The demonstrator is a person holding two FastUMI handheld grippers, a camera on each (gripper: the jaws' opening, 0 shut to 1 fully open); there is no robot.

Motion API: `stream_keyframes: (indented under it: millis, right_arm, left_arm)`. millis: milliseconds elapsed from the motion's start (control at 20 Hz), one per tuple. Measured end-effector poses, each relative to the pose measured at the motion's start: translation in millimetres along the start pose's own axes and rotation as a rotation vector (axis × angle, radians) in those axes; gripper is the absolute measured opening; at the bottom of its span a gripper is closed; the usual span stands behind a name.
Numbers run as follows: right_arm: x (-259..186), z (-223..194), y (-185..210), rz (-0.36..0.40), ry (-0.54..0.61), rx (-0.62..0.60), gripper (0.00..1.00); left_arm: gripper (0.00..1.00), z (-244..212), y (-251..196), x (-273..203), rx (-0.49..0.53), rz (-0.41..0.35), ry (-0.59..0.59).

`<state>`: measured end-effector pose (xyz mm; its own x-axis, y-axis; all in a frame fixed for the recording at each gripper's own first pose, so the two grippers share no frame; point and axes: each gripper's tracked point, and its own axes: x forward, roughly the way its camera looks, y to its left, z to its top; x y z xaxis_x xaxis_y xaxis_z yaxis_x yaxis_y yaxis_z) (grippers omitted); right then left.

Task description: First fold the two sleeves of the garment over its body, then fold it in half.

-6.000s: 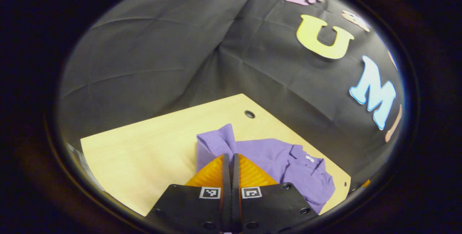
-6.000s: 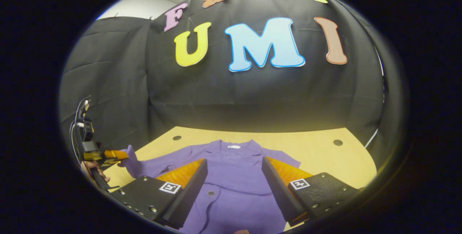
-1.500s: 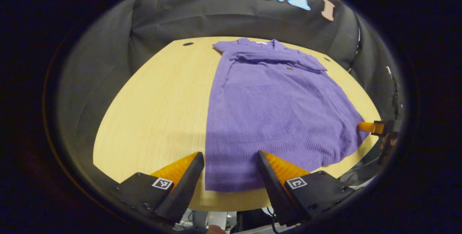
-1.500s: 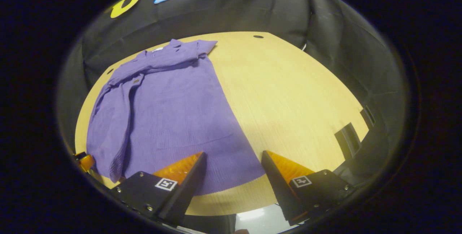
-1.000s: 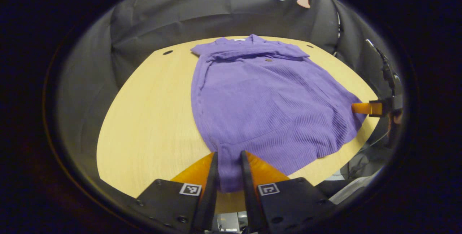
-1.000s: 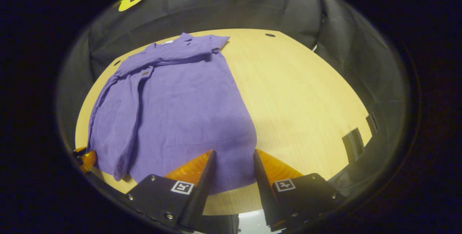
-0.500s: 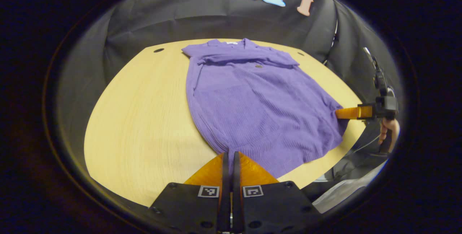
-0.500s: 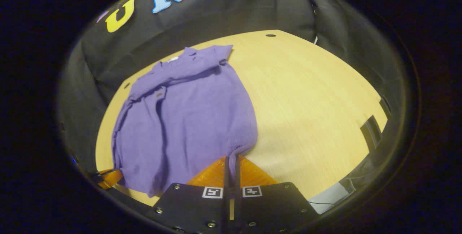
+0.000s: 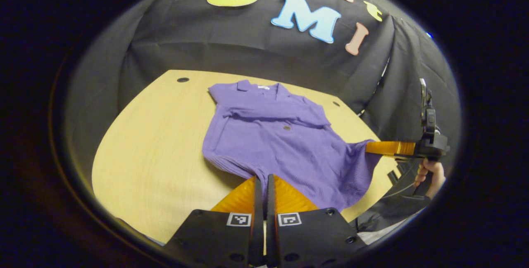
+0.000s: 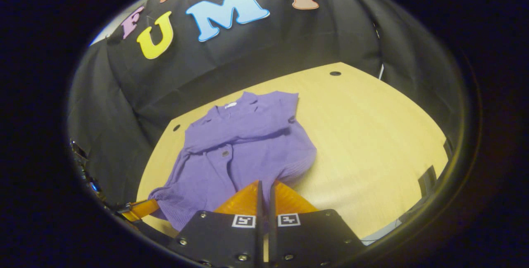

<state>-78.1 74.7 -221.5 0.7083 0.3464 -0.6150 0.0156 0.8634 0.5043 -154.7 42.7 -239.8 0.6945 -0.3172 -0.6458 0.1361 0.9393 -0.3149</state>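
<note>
Sleeves already folded over the shirt (image 9: 281, 136); hem corners pinched in closed left tool (image 9: 261, 182) and right tool (image 10: 264, 187), lifted off surface (image 9: 153, 136); halving fold unfinished

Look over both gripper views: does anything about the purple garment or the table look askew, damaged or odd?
Nothing stands out. The purple garment lies on the table with its sleeves folded across the chest. The left gripper and right gripper each pinch a hem corner, so the raised, bunched hem belongs to the half-fold.
</note>
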Motion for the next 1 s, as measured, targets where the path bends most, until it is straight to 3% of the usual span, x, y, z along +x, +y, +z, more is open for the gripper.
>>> stream_keyframes:
  millis: [450,550,600,1000]
  right_arm:
    - [20.3,82.4,25.5,0.130,-0.085,0.026,0.05]
    - [27.4,101.7,27.5,0.150,-0.102,0.024,0.01]
    - [32.9,111.3,27.4,0.159,-0.109,0.027,0.05]
    - [103.6,193.6,15.9,0.190,-0.163,0.009,0.05]
  left_arm:
    - [0.10,88.6,8.9,33.9,-0.026,0.071,-0.108]
    - [0.10,107.9,9.9,45.7,-0.034,0.079,-0.116]
    - [0.09,121.2,9.5,53.9,-0.051,0.080,-0.129]
    - [0.09,233.0,23.5,122.0,-0.068,0.131,-0.267]
